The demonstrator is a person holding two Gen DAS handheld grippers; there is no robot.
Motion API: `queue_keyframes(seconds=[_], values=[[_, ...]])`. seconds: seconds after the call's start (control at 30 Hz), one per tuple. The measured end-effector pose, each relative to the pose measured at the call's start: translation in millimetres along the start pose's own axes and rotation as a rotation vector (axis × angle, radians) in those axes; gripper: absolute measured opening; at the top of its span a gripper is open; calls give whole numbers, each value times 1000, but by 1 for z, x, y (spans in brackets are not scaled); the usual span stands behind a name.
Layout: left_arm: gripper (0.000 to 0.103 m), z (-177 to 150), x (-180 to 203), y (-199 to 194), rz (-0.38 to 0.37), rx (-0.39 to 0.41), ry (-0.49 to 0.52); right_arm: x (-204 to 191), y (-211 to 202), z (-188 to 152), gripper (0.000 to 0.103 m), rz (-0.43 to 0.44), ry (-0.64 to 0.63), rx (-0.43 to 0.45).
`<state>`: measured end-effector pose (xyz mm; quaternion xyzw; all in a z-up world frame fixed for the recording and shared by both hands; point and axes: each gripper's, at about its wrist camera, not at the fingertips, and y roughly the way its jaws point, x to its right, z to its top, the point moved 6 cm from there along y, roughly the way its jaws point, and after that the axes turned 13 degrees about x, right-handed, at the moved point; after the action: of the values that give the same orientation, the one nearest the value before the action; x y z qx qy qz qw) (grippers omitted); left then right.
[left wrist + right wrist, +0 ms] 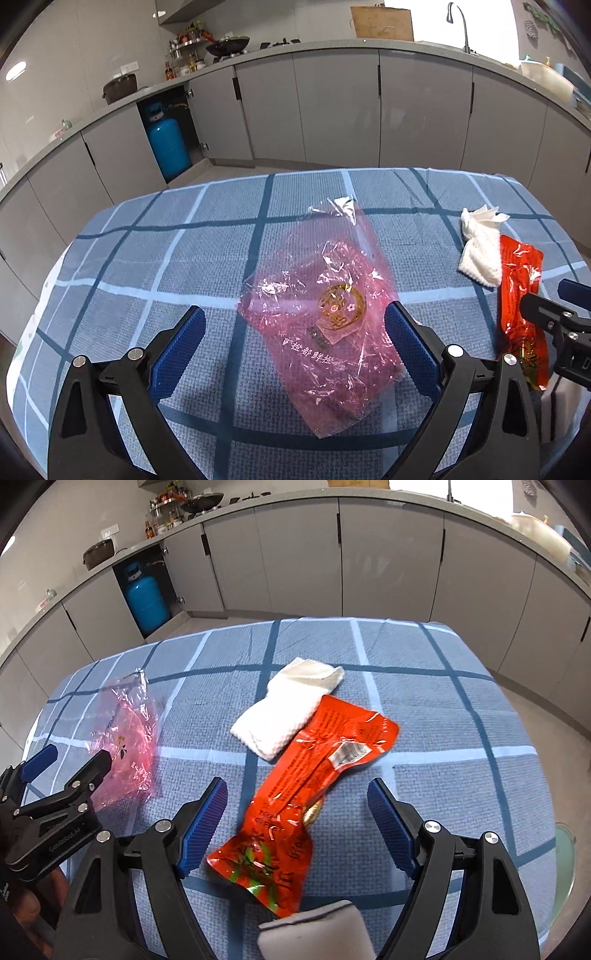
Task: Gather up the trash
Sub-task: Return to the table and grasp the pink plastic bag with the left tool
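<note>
A crumpled pink plastic bag [325, 314] lies on the blue checked tablecloth [147, 258]. My left gripper [295, 325] is open, its jaws either side of the bag's near half, just above it. An orange snack wrapper [306, 786] lies between the open jaws of my right gripper [297, 797], which hovers over its near half. A crumpled white paper towel [288, 712] lies beyond the wrapper, touching its far end. In the left wrist view the wrapper [521, 291] and towel [480, 251] are at the right, and the bag [125, 746] shows left in the right wrist view.
A grey-white sponge-like block [314, 934] lies at the table's near edge under my right gripper. Grey kitchen cabinets [332, 110] and a blue gas cylinder [168, 147] stand beyond the table. A pale green stool [565, 864] is at the table's right.
</note>
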<state>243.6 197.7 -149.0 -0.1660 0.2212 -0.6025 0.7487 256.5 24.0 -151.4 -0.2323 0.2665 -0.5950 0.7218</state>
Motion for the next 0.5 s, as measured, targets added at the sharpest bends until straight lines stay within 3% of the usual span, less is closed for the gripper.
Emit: queue_keyframes(seconds=[0.23, 0.5], values=[[96, -10, 4, 10, -21, -43, -2, -3, 10, -7, 76, -3, 5, -38], [96, -19, 3, 19, -39, -79, -18, -7, 25, -21, 55, 16, -12, -99]])
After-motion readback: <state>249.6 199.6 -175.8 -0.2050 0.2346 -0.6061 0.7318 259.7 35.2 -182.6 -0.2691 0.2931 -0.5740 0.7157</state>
